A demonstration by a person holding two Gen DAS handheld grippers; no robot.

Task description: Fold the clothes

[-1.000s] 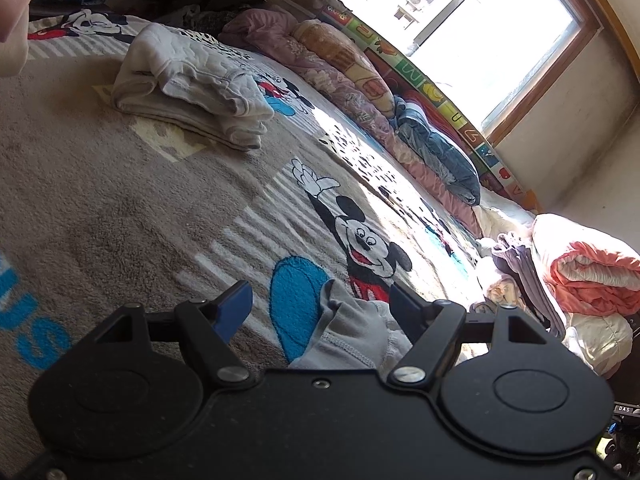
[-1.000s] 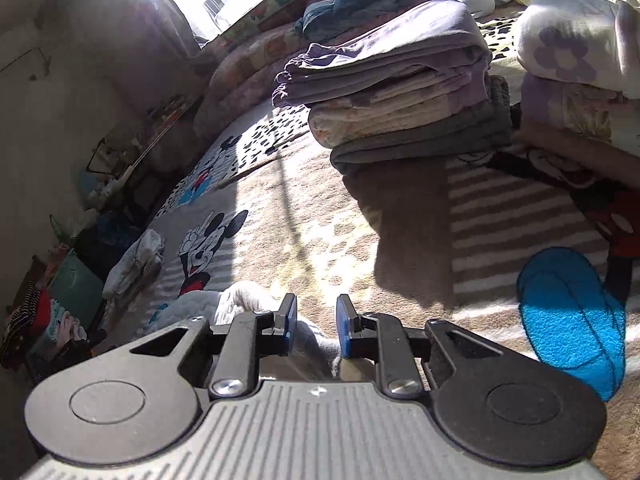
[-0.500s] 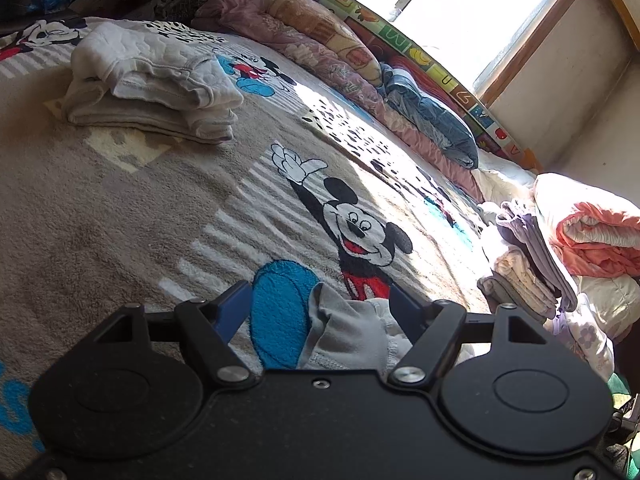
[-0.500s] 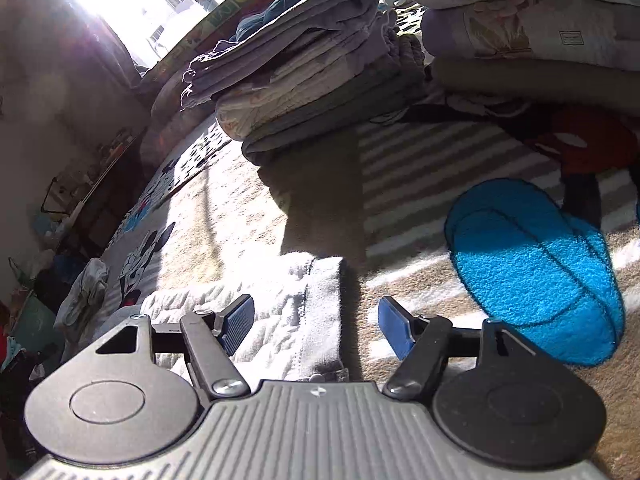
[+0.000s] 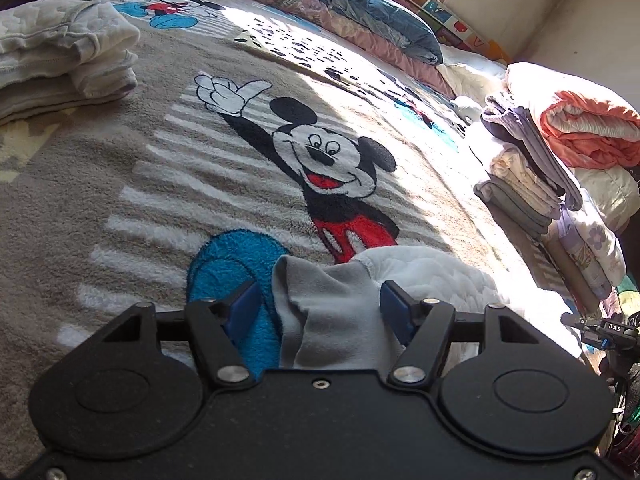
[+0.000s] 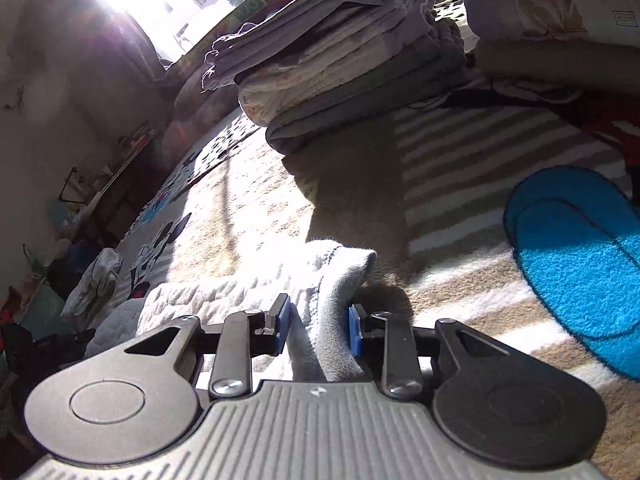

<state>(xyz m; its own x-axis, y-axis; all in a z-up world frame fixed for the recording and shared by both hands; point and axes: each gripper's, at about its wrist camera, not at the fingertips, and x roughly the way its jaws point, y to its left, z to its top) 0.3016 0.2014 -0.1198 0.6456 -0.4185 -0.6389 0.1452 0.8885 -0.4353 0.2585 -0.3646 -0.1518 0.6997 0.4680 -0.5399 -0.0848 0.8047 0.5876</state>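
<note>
White quilted garment (image 5: pixel 420 276) on the blanket (image 5: pixel 120 184); its grey cuff lies between the spread fingers of left gripper (image 5: pixel 322 308). Right gripper (image 6: pixel 319 326) half-closed around another cuff; contact unclear.

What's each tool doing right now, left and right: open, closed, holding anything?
Left tool: open, grey garment edge lying loose between its fingers.
Right tool: closing on the same garment's hem, grip not yet clear.
</note>
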